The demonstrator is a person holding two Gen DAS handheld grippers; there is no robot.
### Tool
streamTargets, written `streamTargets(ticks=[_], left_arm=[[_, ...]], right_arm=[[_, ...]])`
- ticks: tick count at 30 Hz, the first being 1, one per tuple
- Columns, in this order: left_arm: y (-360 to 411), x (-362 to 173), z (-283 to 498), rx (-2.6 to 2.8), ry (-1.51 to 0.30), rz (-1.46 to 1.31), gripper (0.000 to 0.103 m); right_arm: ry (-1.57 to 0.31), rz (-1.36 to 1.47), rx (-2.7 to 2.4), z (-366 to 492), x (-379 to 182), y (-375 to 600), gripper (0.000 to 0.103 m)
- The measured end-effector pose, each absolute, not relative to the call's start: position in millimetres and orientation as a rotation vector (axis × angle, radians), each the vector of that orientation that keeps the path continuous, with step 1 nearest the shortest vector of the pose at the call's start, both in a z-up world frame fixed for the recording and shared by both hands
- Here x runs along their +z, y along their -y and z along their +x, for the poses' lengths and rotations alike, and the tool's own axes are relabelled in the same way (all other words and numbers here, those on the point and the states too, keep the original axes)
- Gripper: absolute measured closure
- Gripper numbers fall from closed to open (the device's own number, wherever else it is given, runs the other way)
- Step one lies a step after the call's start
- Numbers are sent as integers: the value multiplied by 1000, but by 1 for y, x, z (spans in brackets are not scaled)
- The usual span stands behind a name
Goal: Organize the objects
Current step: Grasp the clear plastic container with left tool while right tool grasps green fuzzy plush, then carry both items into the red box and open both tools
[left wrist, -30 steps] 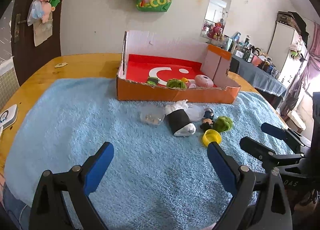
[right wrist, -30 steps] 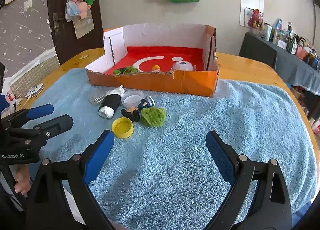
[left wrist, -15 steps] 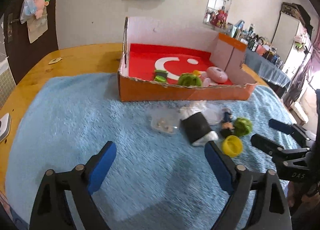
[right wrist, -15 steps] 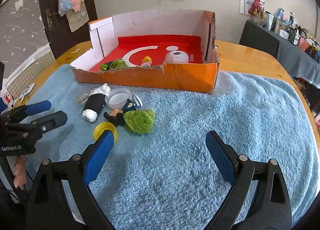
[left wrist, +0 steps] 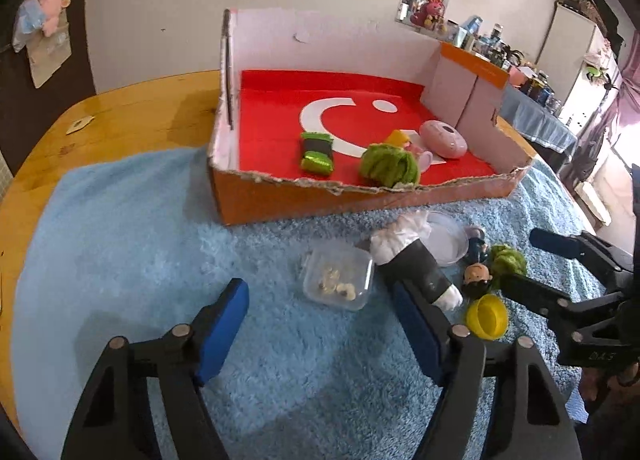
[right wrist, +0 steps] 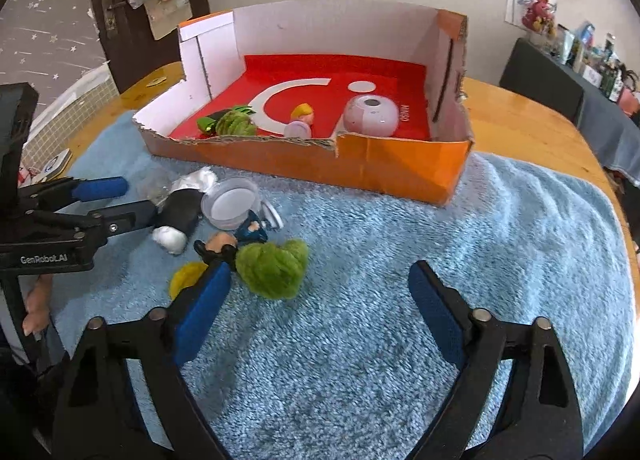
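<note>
An orange cardboard box (left wrist: 360, 196) (right wrist: 400, 168) with a red floor holds a green woolly ball, a green wrapped piece, a pink round case and a small figurine. In front of it on the blue towel (left wrist: 120, 240) lie a clear plastic tub (left wrist: 338, 280), a black-and-white roll (left wrist: 416, 268), a clear round lid (right wrist: 234, 206), a little figurine (right wrist: 218, 246), a yellow cap (left wrist: 486, 316) and a green woolly ball (right wrist: 274, 268). My left gripper (left wrist: 320, 320) is closing just short of the tub, touching nothing. My right gripper (right wrist: 318, 276) is closing too, with the green ball just ahead by its left finger.
The towel covers most of a round wooden table (right wrist: 520, 116). Bare towel stretches to the right of the cluster (right wrist: 500, 240). A person's hand (right wrist: 34, 312) holds the left gripper's handle. A cluttered side table (left wrist: 532, 116) stands beyond the table's right edge.
Both grippers have moved forward toward the cluster of loose things, which now looks larger and closer. The fingers of each gripper stand nearer together than before.
</note>
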State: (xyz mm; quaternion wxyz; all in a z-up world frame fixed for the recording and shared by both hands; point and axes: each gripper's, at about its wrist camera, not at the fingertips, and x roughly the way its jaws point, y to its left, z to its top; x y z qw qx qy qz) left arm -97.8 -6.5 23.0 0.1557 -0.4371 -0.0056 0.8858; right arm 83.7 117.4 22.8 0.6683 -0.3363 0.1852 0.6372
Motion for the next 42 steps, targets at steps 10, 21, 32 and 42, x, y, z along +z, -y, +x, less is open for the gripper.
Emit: streamTargets(ticks=[10,21,32,42], left_arm=[[4,23,-101,2526,-3,-1235,64],[6,30,-88,2577,4,-1171,64],[12,62,-68,2666,17,-1010,64],[10,68,-66,2666,16,-992,64]], right_arm=[[-438,-784,1510,74,17,-124,71],[-410,-763,1515,72,22,-119,72],[-339,-686,1529,68,50,-105,72],[-339,-675,1527,68,55,-101,72]])
